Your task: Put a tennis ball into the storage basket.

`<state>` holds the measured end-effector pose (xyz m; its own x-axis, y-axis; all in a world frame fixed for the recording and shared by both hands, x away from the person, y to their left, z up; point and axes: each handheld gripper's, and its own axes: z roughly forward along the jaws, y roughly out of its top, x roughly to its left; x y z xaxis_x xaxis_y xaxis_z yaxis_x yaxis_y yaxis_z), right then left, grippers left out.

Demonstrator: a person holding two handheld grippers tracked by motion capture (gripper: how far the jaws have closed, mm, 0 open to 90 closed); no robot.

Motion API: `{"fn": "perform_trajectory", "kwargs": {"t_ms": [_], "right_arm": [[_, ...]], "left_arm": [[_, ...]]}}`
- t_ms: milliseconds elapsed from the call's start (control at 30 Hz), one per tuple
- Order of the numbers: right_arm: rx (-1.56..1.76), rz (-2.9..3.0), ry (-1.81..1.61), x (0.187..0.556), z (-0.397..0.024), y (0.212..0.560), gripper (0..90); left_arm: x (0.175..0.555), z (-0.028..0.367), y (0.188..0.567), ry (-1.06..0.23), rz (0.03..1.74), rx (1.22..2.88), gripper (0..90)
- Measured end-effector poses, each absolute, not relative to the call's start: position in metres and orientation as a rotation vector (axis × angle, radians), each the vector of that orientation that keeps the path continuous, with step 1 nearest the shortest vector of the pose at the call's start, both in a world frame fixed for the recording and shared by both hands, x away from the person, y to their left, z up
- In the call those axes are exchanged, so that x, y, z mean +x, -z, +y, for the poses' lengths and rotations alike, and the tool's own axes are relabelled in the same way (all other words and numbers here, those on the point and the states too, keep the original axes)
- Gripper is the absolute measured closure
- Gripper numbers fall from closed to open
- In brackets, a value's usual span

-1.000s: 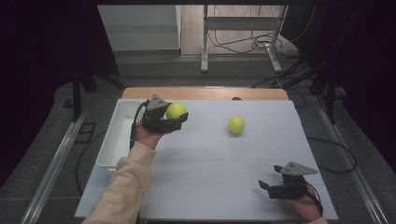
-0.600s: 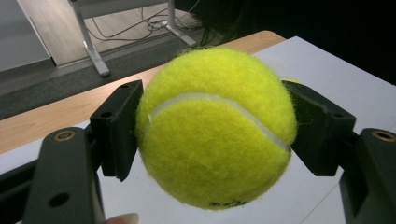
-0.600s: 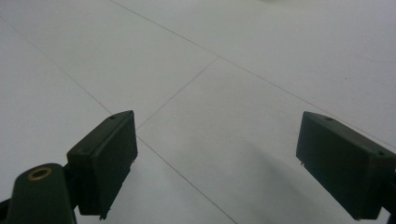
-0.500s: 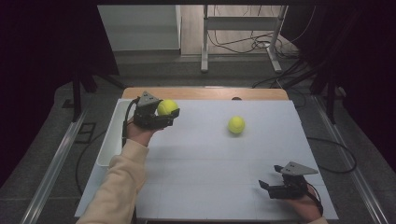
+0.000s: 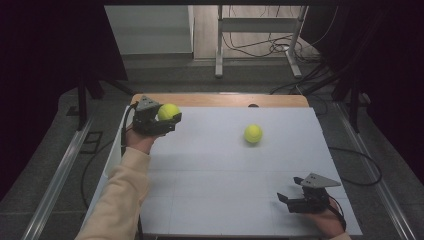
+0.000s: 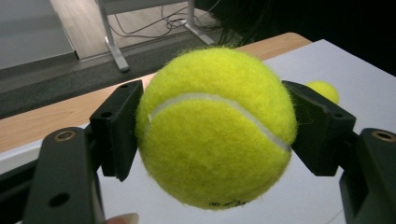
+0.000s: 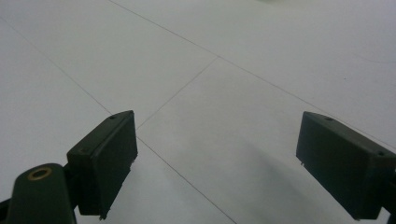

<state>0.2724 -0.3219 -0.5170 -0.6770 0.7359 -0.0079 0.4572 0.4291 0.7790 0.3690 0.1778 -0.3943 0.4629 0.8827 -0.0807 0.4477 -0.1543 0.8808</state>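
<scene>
Between my left jaws: a yellow-green tennis ball [image 6: 215, 126] is clamped, one black pad pressed into each side of the felt; its white seam curves across the front, and I see small dark print near its bottom.
Held ball, place: I see it up off the white table top [image 5: 210, 170], at the far left part of the table, close to the wooden strip [image 5: 220, 100] along the far edge.
Left gripper [image 5: 167, 120]: squeezed on the ball, held in the hand that comes in from the bottom left, with a cream sleeve [image 5: 120, 200] behind it; the grey three-cornered plate rides on top.
White tray [image 5: 112, 160]: I make out a long tray along the left edge of the table, just below and beside my left hand; what it holds I cannot tell.
Second ball [image 5: 253, 133]: another tennis ball lies on the table top, right of centre and towards the far side, well apart from both grippers; in the left gripper view it peeks out behind the right-hand jaw [image 6: 324, 89].
Right gripper [image 5: 287, 200]: low over the near right corner of the table, jaws spread wide with nothing but white table surface between them; in the right gripper view I see the pads well apart over thin seam lines in the surface.
</scene>
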Motion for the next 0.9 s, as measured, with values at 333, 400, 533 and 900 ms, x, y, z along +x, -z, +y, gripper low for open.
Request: {"fn": "perform_trajectory", "kwargs": {"t_ms": [333,400,533,900], "right_arm": [[1.025,2.34,-1.114,0.272,-0.322,0.517,13.1],[1.024,2.34,-1.115,0.272,-0.322,0.517,13.1],[1.023,2.341,-1.115,0.272,-0.322,0.517,13.0],[1.026,2.339,-1.108,0.272,-0.322,0.517,13.0]], "left_arm": [[0.373,0.189,0.396,-0.6,1.176,1.774,26.5],[0.373,0.192,0.396,-0.605,1.184,1.775,26.6],[0.375,0.199,0.396,-0.612,1.204,1.77,26.5],[0.379,0.219,0.395,-0.628,1.26,1.75,26.5]]}}
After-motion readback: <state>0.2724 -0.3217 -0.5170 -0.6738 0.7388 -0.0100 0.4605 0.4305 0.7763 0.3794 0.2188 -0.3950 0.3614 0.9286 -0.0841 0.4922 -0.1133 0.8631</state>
